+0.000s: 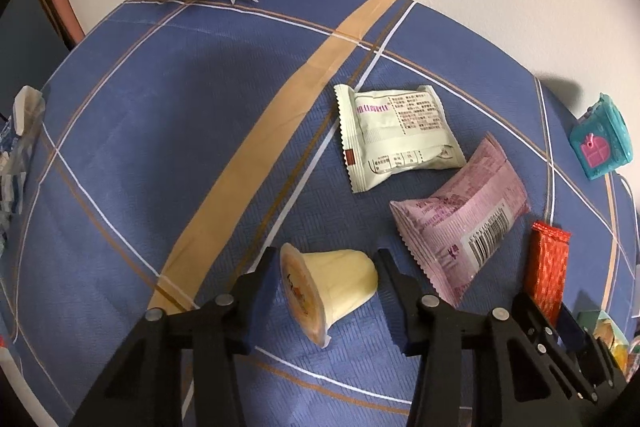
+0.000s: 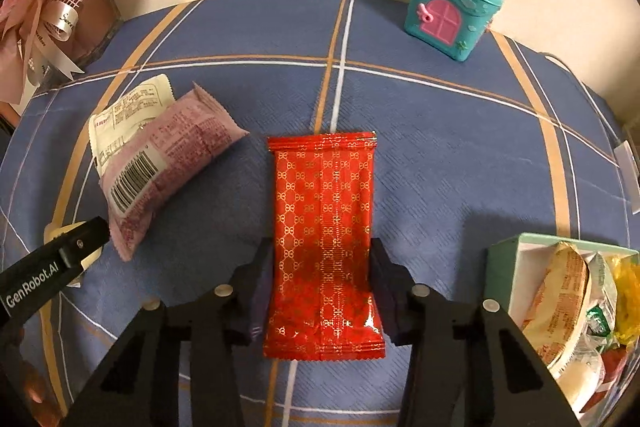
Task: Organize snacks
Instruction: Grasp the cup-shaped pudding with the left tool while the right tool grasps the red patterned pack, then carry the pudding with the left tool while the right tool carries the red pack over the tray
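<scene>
My left gripper [image 1: 326,283] is open around a yellow jelly cup [image 1: 332,287] that lies on its side on the blue cloth; its fingers stand beside the cup with gaps. A pale green snack packet [image 1: 396,135] and a pink packet [image 1: 460,223] lie beyond it. My right gripper [image 2: 322,267] is open around a red foil packet [image 2: 324,243] that lies flat on the cloth between its fingers. The pink packet [image 2: 168,163] and pale packet [image 2: 128,111] lie to its left. The left gripper [image 2: 52,267] shows at the left edge.
A mint-green box [image 2: 500,267] with several snacks in it stands at the near right. A teal toy house [image 2: 452,7] stands at the back right by the wall. A clear gift box with pink ribbons [image 2: 60,19] stands at the back left.
</scene>
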Available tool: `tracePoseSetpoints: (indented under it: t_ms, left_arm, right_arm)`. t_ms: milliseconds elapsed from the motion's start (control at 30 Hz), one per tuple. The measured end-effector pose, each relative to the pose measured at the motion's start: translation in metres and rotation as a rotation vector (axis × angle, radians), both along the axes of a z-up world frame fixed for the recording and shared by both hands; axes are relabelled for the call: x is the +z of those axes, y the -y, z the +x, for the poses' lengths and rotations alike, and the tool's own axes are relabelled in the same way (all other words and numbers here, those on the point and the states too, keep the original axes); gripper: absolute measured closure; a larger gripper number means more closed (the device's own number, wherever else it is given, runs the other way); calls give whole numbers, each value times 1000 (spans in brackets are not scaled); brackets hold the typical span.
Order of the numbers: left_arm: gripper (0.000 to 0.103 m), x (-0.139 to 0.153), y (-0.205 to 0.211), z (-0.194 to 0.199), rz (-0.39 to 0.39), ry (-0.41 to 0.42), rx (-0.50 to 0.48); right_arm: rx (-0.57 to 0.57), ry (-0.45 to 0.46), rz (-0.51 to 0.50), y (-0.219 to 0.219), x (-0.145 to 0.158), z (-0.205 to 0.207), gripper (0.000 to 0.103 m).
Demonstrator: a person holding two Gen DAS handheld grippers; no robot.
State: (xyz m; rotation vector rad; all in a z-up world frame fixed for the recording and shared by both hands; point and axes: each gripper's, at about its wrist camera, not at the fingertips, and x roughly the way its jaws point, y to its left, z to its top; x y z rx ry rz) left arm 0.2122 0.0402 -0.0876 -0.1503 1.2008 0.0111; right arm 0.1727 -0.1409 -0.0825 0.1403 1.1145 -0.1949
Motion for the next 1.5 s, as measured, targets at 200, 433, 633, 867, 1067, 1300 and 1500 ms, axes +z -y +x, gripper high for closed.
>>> tracePoseSetpoints:
  t_ms: [200,433,633,867,1067,1300,1500]
  left_arm:
    - [53,11,0,-14,-17,-4,14]
    - [70,36,-2,-32,-38,18,23]
    - [82,52,-6,-54,-80,22,11]
    - [84,62,-28,-62,-122,36,39]
    - [83,49,-41,-51,-146,22,54]
    - [65,33,-21,-35,-124,0,-6]
    - [61,13,-6,-31,-66,-56,-60]
  right_arm:
    - [-11,10,1,0,8,-21,57]
    - [-8,65,9,-2,43,-52,57]
    - [0,83,23,3,63,-83,57]
    - [5,78,58,6,67,-104,57]
    - [12,59,79,4,50,-92,57]
    - [31,24,99,2,23,-76,57]
    - [-17,-1,95,8,18,-74,57]
